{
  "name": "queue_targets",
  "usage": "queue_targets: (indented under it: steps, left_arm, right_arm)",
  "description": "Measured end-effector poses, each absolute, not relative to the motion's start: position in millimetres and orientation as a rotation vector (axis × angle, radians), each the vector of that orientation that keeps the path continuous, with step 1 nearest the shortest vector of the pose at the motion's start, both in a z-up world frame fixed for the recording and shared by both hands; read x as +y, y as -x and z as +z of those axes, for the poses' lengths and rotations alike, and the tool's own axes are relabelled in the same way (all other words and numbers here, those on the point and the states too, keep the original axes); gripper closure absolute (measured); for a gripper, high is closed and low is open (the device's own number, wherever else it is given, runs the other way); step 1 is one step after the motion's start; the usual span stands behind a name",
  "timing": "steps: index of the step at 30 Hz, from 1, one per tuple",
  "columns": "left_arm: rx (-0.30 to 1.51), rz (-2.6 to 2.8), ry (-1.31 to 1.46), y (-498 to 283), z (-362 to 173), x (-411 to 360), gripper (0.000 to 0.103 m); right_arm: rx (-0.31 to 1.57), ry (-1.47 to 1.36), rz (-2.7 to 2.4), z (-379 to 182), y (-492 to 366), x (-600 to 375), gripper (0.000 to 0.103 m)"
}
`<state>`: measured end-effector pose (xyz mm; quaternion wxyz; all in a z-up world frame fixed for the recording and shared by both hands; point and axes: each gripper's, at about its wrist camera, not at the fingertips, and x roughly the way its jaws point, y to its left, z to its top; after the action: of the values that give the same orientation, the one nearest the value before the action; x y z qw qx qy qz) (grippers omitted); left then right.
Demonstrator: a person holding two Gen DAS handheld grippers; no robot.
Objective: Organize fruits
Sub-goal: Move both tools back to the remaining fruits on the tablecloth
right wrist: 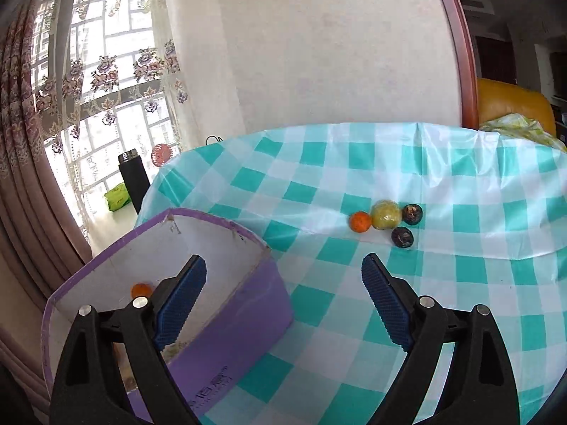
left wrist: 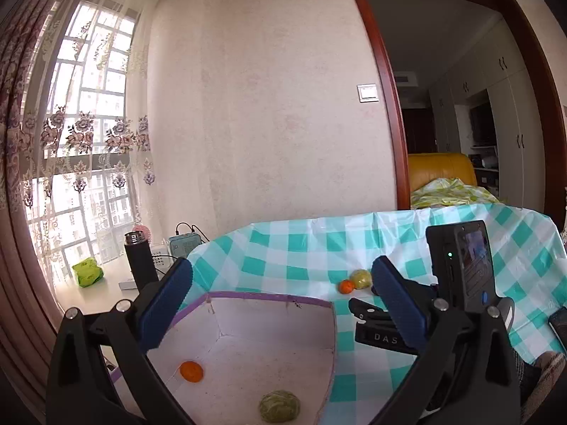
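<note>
So far two fruits — an orange (left wrist: 191, 371) and a green one (left wrist: 279, 406) — are seen in the box (right wrist: 226, 322); four are left on the table (right wrist: 460, 283): orange (right wrist: 360, 221), yellow-green (right wrist: 386, 214), two dark (right wrist: 402, 237); the left gripper (left wrist: 280, 304) and right gripper (right wrist: 283, 301) are spread, nothing held.

A purple box (right wrist: 230, 322) with a white inside stands open near the left edge of the checked table (right wrist: 443, 283), just beside its far left corner. Inside it, on the bare floor, lie a small orange fruit (left wrist: 191, 371) toward the left wall and a wrinkled green fruit (left wrist: 279, 405) nearer the front, the two well apart. Out on the cloth, past the box toward the table's far edge, four more fruits sit in a tight cluster: an orange one (right wrist: 360, 221) on the left, a yellow-green one (right wrist: 386, 215) touching it, then two dark round ones, one (right wrist: 413, 214) to the right and one (right wrist: 402, 237) in front.
</note>
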<state>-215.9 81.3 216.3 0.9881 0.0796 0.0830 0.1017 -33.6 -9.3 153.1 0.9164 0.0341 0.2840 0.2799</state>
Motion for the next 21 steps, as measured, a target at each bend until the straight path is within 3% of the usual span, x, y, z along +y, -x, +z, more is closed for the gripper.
queue_targets:
  steps: [10, 21]
  left_arm:
    - [0.513, -0.066, -0.182, 92.0, 116.0, -37.6, 0.002]
    - [0.75, 0.021, 0.005, -28.1, 33.4, -9.5, 0.002]
  right_arm:
    - [0.79, -0.139, 0.238, 74.2, -29.0, -154.6, 0.016]
    - [0.814, -0.143, 0.157, 43.8, -66.5, -184.7, 0.017]
